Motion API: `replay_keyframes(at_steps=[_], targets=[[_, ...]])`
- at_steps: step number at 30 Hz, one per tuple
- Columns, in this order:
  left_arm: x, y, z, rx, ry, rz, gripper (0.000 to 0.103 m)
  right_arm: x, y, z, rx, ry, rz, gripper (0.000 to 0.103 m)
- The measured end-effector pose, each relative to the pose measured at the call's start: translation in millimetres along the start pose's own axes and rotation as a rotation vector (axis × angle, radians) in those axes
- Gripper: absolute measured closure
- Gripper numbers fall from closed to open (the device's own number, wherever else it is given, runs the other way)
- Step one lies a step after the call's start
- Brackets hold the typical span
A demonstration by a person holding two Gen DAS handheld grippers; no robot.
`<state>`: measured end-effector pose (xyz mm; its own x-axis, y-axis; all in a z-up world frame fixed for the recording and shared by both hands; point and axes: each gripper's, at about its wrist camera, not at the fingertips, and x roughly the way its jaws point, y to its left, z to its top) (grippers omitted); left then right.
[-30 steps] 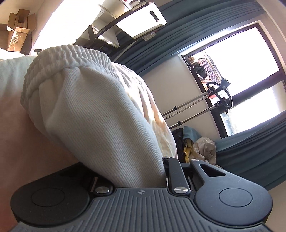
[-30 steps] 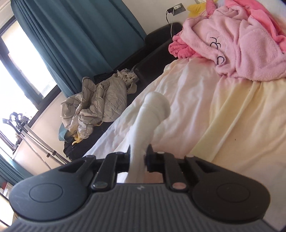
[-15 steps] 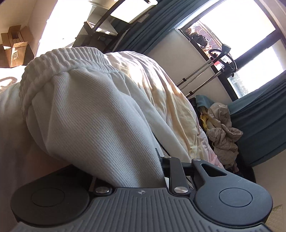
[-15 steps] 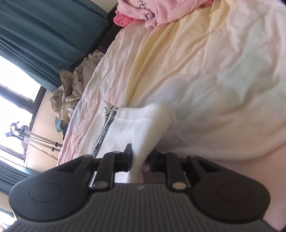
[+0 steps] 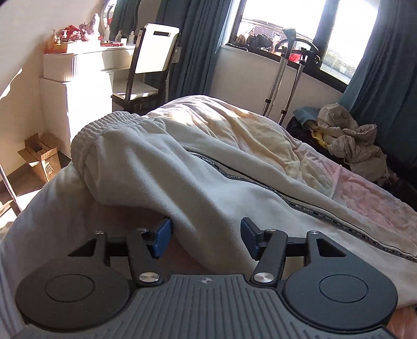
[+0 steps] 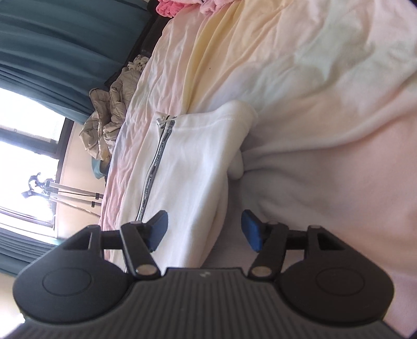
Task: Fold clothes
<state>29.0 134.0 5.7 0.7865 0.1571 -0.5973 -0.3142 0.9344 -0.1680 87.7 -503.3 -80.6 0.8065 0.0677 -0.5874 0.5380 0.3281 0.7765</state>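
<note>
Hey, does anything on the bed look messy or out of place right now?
The white sweatpants aren't flat: the elastic waistband end humps up off the bedsheet. The cuff end is rumpled too. Both grippers, left and right, are opening with fabric between the jaws. Beyond the bed, a crumpled beige garment lies heaped.

Premises: a bedroom in a private home. Evidence: a bed (image 5: 260, 135) with rumpled pastel bedding, teal curtains (image 5: 198, 44) at a sunlit window (image 5: 281, 18), a white dresser (image 5: 78, 78) carrying bottles and ornaments, a chair (image 5: 148, 65) beside it, a cardboard box (image 5: 41, 156) on the floor, and a heap of crumpled laundry (image 5: 351, 140).
</note>
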Motion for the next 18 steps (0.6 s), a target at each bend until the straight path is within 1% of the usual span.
replay_keyframes(at_steps=[1, 3, 5, 6, 8, 10, 15, 18], targets=[[-5, -12, -3, 0.028, -0.016, -0.020, 0.034, 2, 0, 0, -0.002, 0.007, 0.012, 0.040], [-3, -37, -6, 0.086, -0.022, -0.044, 0.031, 7, 3, 0, -0.010, 0.015, 0.022, 0.039], [6, -60, -10, 0.132, -0.022, -0.061, 0.031, 13, 5, 0, -0.011, 0.016, 0.045, 0.039], [12, -70, -12, 0.146, -0.017, -0.071, 0.031, 16, 5, 1, -0.011, 0.003, 0.053, 0.039], [30, -88, -17, 0.173, -0.002, -0.095, 0.031, 21, 5, 3, -0.014, -0.022, 0.062, 0.039], [47, -103, -23, 0.208, 0.009, -0.102, 0.031, 28, 3, 7, -0.015, -0.023, 0.077, 0.039], [86, -118, -41, 0.257, 0.067, -0.110, 0.031, 40, -4, 21, 0.000, -0.084, 0.105, 0.040], [100, -120, -51, 0.298, 0.091, -0.099, 0.029, 50, -1, 25, -0.026, -0.125, 0.100, 0.044]])
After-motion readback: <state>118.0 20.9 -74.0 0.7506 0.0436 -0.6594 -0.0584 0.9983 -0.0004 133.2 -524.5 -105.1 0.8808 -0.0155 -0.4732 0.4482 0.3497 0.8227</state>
